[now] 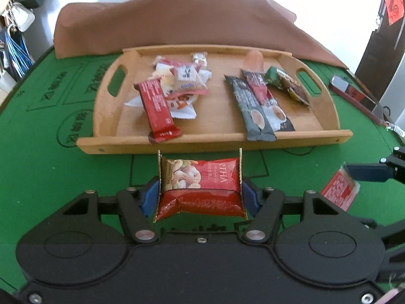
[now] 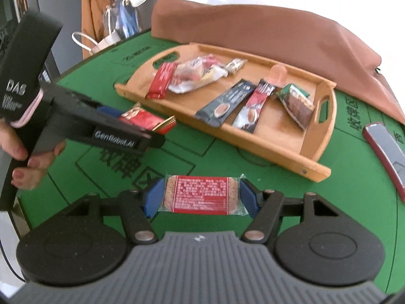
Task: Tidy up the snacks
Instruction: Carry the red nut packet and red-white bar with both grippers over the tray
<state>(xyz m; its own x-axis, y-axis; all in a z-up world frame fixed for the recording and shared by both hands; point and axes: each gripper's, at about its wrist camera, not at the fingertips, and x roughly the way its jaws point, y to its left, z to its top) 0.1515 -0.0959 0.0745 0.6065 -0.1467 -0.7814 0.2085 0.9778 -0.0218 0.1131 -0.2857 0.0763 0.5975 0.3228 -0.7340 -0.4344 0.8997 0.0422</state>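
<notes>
My left gripper (image 1: 200, 195) is shut on a red nut snack pack (image 1: 202, 190), its blue pads pressing both ends, held above the green table just before the wooden tray (image 1: 215, 139). My right gripper (image 2: 201, 195) is shut on a clear-wrapped biscuit bar with a red label (image 2: 201, 193). In the right wrist view the left gripper (image 2: 149, 124) shows from the side with the red pack (image 2: 145, 120), a hand (image 2: 30, 167) on its handle. The tray holds a red bar (image 1: 158, 109), a pile of white sweets (image 1: 181, 81), coffee sachets (image 1: 255, 106) and a green packet (image 1: 286, 83).
A brown cloth (image 1: 182, 22) is heaped behind the tray. A dark red flat device (image 2: 387, 149) lies on the green felt table (image 1: 38, 152) to the right. Bags and cables (image 1: 15, 38) hang at the far left edge.
</notes>
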